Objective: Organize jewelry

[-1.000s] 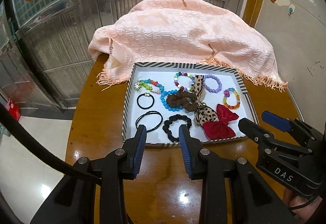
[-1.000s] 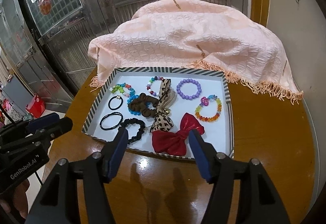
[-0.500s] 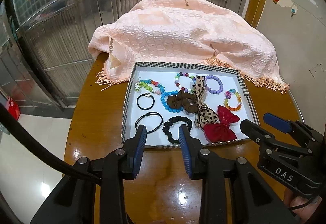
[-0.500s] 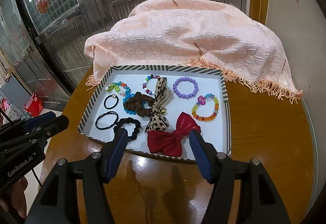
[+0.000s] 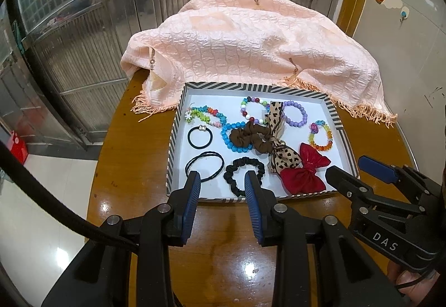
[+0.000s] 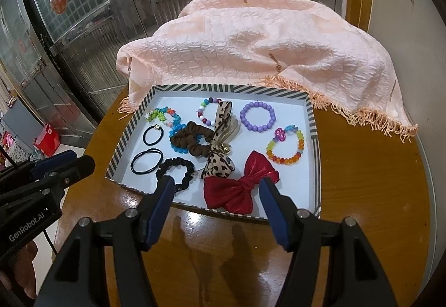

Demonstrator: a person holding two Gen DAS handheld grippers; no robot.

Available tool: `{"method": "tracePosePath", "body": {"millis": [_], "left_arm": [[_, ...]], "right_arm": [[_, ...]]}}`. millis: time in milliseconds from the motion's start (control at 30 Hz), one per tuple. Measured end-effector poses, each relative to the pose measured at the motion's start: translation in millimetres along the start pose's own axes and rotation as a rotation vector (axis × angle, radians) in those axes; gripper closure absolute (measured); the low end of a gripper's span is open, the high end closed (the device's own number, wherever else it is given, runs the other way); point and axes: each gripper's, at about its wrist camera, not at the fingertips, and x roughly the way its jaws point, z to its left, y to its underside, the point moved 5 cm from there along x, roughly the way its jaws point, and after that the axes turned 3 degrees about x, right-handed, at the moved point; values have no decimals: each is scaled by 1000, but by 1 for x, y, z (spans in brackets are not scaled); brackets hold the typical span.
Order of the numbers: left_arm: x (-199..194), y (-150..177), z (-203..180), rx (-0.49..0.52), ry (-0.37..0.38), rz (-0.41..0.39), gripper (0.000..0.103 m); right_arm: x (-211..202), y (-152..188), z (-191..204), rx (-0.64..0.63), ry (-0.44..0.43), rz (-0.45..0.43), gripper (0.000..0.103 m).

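Observation:
A shallow tray with a black-and-white striped rim (image 5: 255,87) (image 6: 228,89) sits on a round wooden table (image 5: 133,139). Inside it lie a red bow (image 5: 305,174) (image 6: 239,187), a leopard-print bow (image 5: 284,159), a brown scrunchie (image 5: 251,138), a black scrunchie (image 5: 245,159) (image 6: 175,160), thin black hair ties (image 5: 205,153), and purple (image 5: 305,117), blue (image 5: 225,137) and rainbow (image 6: 280,135) bead bracelets. My left gripper (image 5: 222,178) (image 6: 79,160) hovers open at the tray's near left edge. My right gripper (image 6: 216,181) (image 5: 347,166) hovers open over the near right edge, above the red bow. Neither holds anything.
A peach fringed cloth (image 5: 251,42) (image 6: 264,42) is heaped over something behind the tray and hangs over the table's far side. Metal-framed glass doors stand beyond. Bare glossy wood (image 6: 362,195) shows to the right and in front of the tray.

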Motion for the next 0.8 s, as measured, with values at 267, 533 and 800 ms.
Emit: {"method": "tracePosePath", "body": {"millis": [267, 533, 800], "left_arm": [[1, 1, -1, 3, 2, 4, 70], [3, 2, -4, 1, 2, 16, 70], [5, 1, -9, 7, 16, 6, 70]], "right_arm": [[2, 1, -2, 0, -1, 7, 37], [4, 2, -2, -1, -2, 15, 37], [5, 3, -12, 15, -3, 15, 37]]}}
